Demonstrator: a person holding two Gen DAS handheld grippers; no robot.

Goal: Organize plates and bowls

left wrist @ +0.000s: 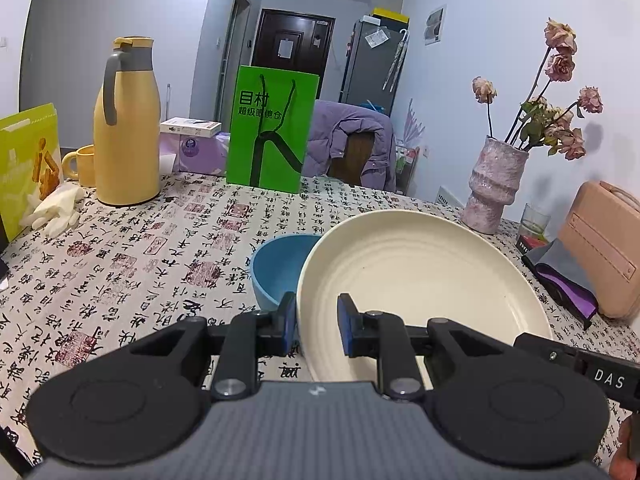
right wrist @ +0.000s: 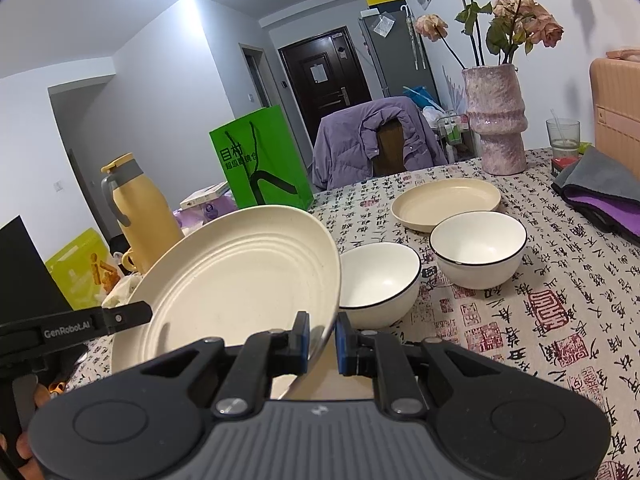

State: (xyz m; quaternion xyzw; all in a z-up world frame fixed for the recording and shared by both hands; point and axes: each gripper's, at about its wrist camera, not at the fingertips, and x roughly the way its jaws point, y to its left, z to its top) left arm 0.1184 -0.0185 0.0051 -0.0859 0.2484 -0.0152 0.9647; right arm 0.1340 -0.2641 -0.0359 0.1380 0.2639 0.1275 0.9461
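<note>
both grippers' fingers [right wrist: 344, 344] clamp the tilted cream plate [right wrist: 240, 276] above the tablecloth [right wrist: 540, 320].

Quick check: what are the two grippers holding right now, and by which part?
Both hold the same cream plate, tilted above the table: the right gripper pinches its near rim, the left gripper its opposite rim.
</note>
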